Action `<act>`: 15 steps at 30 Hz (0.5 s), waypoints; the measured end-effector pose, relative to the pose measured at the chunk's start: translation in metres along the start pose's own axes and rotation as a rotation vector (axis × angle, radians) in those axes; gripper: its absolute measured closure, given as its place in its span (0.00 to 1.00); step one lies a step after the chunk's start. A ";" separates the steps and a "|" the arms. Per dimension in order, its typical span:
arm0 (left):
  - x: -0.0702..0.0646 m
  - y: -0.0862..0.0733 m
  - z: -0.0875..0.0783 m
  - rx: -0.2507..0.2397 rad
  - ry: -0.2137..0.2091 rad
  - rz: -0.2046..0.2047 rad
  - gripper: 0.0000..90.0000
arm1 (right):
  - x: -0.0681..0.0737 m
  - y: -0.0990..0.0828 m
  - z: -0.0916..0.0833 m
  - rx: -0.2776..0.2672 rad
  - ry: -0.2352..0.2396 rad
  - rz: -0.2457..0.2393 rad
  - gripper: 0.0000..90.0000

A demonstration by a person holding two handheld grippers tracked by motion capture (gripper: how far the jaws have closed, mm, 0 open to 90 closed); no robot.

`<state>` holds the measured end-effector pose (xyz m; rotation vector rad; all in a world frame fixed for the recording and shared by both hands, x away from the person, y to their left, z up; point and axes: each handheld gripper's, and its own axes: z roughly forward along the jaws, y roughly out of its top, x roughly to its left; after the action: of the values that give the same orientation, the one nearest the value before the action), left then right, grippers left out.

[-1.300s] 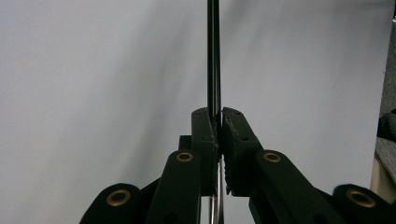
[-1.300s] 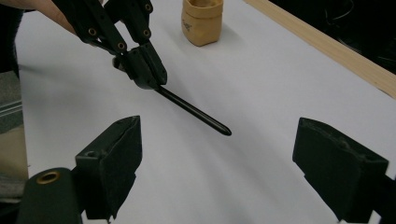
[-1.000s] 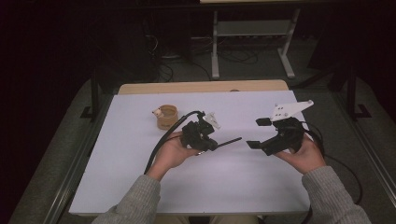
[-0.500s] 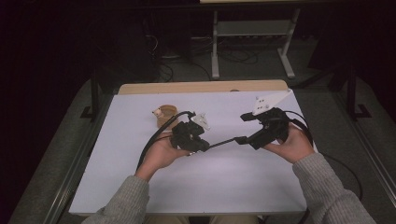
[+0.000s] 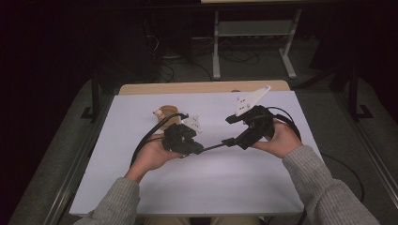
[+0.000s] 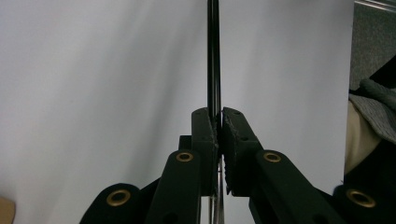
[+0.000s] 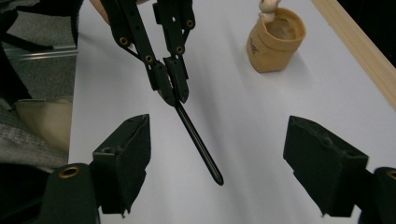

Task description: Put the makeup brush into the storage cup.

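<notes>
Pen (image 7: 196, 135): thin, black, rigid rod, tapered tip. I hold it off the worktop (image 5: 211, 187), pinched at one end by my left tongs (image 5: 199, 149), pads pressed tight on the barrel; the left gripper view shows it running straight out from between the closed jaws (image 6: 213, 56).

Right tongs (image 7: 217, 172) spread wide, jaws either side of the free tip, not touching it; they have just been narrowing a little, pen between them but ungripped.

Judgement: very light, stiff, won't flex. Barrel looks glossy and round, so likely slippery and prone to swivel or roll in a single pinch. Best second hold is on the barrel well short of the taper, pads square across it, not on the point.

Tan cup (image 7: 275, 42) with a small figure stands well apart, near the worktop's far edge.
</notes>
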<state>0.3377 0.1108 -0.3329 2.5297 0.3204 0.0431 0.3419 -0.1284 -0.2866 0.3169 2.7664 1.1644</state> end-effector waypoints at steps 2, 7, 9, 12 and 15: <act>0.000 -0.002 -0.001 -0.002 -0.005 0.001 0.93 | 0.001 0.003 0.002 0.003 0.009 -0.008 0.25; -0.001 -0.005 -0.002 0.001 -0.010 0.013 0.93 | 0.002 0.006 0.009 0.025 0.032 -0.024 0.26; -0.002 -0.006 -0.003 0.000 -0.016 0.018 0.93 | 0.003 0.007 0.013 0.026 0.043 -0.035 0.28; -0.003 -0.007 -0.004 -0.005 -0.018 0.028 0.93 | 0.003 0.008 0.019 0.042 0.059 -0.046 0.29; -0.005 -0.007 -0.005 -0.006 -0.023 0.040 0.93 | 0.004 0.009 0.023 0.048 0.072 -0.057 0.30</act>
<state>0.3312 0.1178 -0.3329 2.5284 0.2605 0.0305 0.3436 -0.1055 -0.2968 0.2026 2.8491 1.1189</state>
